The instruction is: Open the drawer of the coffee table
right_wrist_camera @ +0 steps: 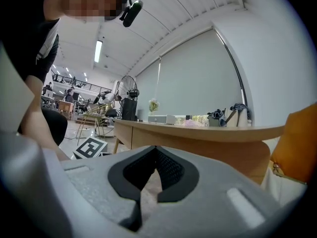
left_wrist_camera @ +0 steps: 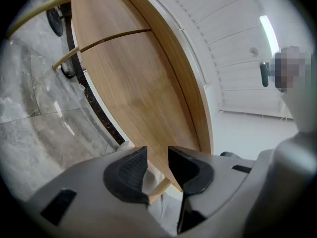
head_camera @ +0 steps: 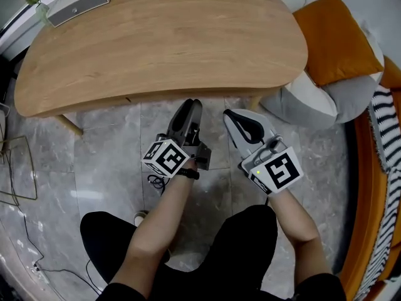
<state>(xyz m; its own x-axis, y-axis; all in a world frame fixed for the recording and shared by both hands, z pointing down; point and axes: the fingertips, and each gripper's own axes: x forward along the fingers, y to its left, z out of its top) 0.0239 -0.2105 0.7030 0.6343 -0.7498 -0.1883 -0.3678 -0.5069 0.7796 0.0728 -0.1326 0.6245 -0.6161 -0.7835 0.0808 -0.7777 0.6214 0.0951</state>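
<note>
Facing both grippers: coffee table point(head_camera: 163, 42), oval with a light wooden top, its near edge just ahead of the fingertips.
Left gripper point(left_wrist_camera: 157, 153): jaws apart with nothing between the pads. It is tilted onto its side. The table's edge shows beyond the gap, apart from it.
Right gripper point(right_wrist_camera: 154, 150): jaw tips together, closed on nothing, pointing level at the table's side band.
Drawer: set in the wooden band under the top, straight ahead of the right gripper. A vertical seam point(right_wrist_camera: 132, 135) breaks the band left of the jaws. I cannot tell which side of it is the drawer. The band runs flush.
Right of the right gripper: orange cushion point(head_camera: 335, 36).
Far beyond the left gripper: white box point(head_camera: 81, 2) on the table's far corner.
Beneath both grippers: grey marble floor point(head_camera: 106, 168).
</note>
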